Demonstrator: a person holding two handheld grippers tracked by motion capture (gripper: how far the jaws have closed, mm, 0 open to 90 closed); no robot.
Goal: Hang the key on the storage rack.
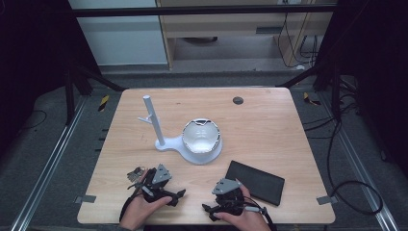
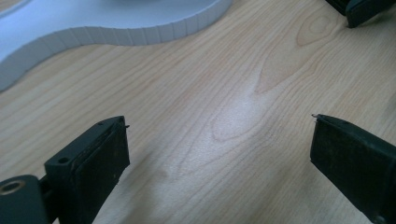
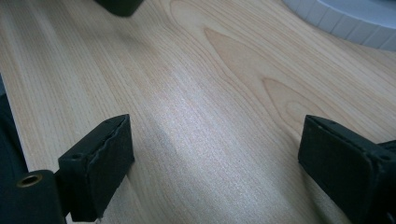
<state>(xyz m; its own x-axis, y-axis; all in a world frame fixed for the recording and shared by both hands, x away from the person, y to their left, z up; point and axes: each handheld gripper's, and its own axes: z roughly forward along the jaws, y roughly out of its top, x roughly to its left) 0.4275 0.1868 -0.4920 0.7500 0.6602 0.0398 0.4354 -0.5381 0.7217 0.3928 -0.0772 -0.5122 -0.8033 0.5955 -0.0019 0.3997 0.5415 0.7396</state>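
Observation:
Near the table's front edge, a hand holds my left gripper (image 1: pixel 168 186) beside a bunch of keys (image 1: pixel 136 173). Its two black jaws stand wide apart in the left gripper view (image 2: pixel 219 140), with bare wood between them. My right gripper (image 1: pixel 215 196) sits in the other hand just left of a flat black case (image 1: pixel 255 182). It is open too (image 3: pixel 215 140), holding nothing. Each gripper view catches a dark tip of the other gripper (image 2: pixel 359 9) (image 3: pixel 119 5) at its top edge.
A white stand (image 1: pixel 160 140) with an upright post and a curved base (image 2: pixel 116 28) (image 3: pixel 350 21) occupies mid-table and carries a shiny white bowl (image 1: pixel 201 135). A dark round grommet (image 1: pixel 237 100) is set in the wooden table (image 1: pixel 269 125) at the back.

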